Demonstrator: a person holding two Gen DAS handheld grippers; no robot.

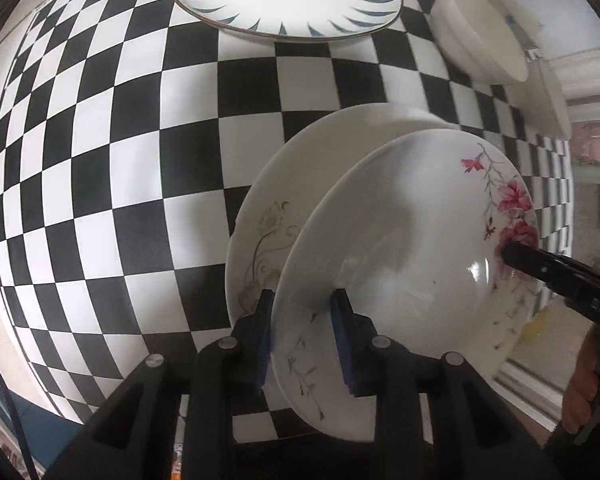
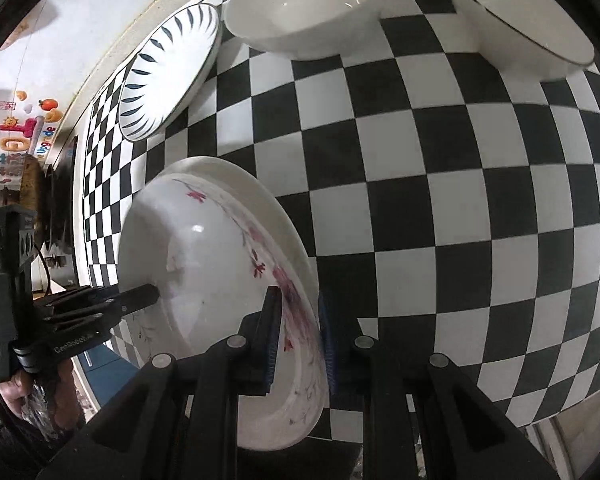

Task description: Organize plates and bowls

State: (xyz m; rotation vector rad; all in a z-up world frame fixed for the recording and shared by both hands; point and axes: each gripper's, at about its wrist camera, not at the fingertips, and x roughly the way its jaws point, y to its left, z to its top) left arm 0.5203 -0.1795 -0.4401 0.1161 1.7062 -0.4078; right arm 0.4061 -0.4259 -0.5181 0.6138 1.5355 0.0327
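Porcelain floral plate (image 1: 404,248) is hanging between both my grippers: left gripper (image 1: 304,336) fingers pinching lower-left rim, right gripper (image 2: 298,340) fingers pinching the opposite rim, beige plate (image 1: 260,216) directly underneath.

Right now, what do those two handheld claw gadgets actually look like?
Both are matte black plastic frames with round silver bolt heads. The left claw and right claw each have two fingers faced with ribbed dark-blue pads. White lettering is printed on each body. A thin dark cable trails from the left one. A dark sleeve shows behind it.
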